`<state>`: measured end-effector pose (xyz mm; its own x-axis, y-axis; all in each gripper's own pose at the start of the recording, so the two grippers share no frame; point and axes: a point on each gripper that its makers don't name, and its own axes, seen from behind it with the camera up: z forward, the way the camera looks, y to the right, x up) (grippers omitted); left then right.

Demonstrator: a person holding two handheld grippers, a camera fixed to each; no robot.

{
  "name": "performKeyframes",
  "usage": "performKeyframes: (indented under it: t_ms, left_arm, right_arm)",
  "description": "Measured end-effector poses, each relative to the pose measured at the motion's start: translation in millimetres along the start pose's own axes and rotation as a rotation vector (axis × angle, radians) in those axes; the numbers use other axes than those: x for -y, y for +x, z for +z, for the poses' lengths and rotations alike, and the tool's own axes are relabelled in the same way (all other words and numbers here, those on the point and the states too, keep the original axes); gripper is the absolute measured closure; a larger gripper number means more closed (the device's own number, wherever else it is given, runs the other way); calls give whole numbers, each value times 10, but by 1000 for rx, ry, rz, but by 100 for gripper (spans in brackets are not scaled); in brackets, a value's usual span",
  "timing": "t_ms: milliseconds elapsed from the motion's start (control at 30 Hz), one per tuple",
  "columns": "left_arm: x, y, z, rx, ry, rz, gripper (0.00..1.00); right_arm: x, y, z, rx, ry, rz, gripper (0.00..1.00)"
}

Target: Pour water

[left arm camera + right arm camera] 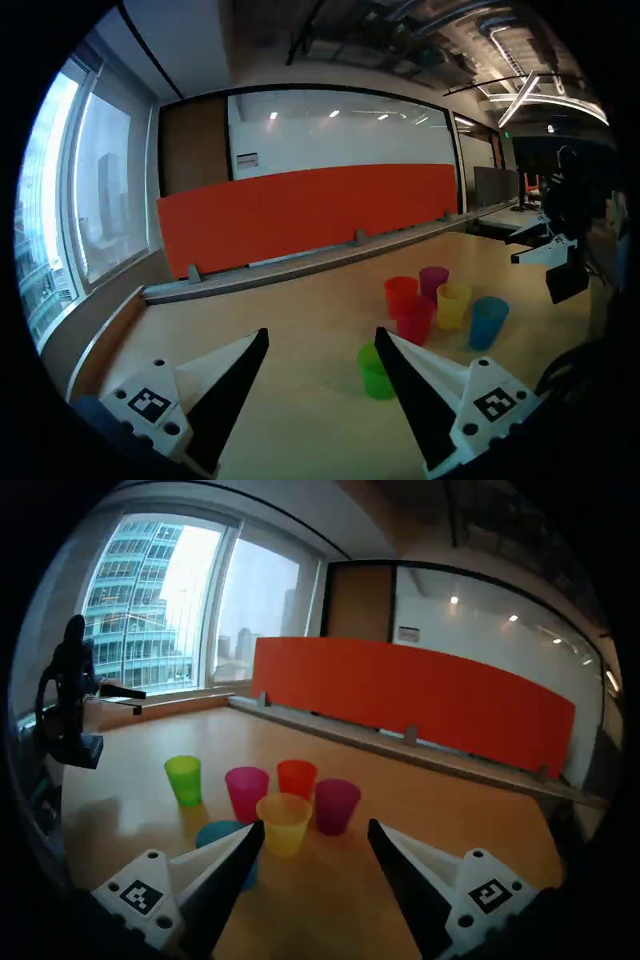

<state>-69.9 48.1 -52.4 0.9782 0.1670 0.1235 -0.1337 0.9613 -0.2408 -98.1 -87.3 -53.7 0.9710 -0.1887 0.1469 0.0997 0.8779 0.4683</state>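
Several plastic cups stand upright in a cluster on the wooden table (312, 312). In the left gripper view they are a green cup (374, 372), a red cup (415, 319), an orange cup (399, 293), a purple cup (433, 282), a yellow cup (453, 305) and a blue cup (487, 322). My left gripper (320, 352) is open, with the green cup just left of its right finger. The right gripper (560, 268) hovers at the far right. In the right gripper view my right gripper (314, 838) is open above the yellow cup (283, 822) and the blue cup (226, 836). The green cup (184, 779) stands apart at the left.
An orange partition (304, 212) runs along the table's far edge, with a metal rail below it. Tall windows (152, 608) line one side. The left gripper (72, 712) shows at the left of the right gripper view. Bare tabletop lies left of the cups.
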Motion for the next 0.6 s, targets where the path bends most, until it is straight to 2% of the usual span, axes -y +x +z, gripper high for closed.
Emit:
performKeyframes:
  t_ms: [200, 400, 600]
  left_arm:
    - [95, 71, -14, -44, 62, -27, 1]
    - [105, 88, -22, -73, 104, -63, 1]
    - [165, 137, -54, -104, 163, -80, 1]
  right_arm:
    - [-180, 104, -12, -59, -112, 21, 0]
    - [-353, 252, -35, -126, -225, 50, 0]
    - [-565, 360, -118, -192, -349, 95, 0]
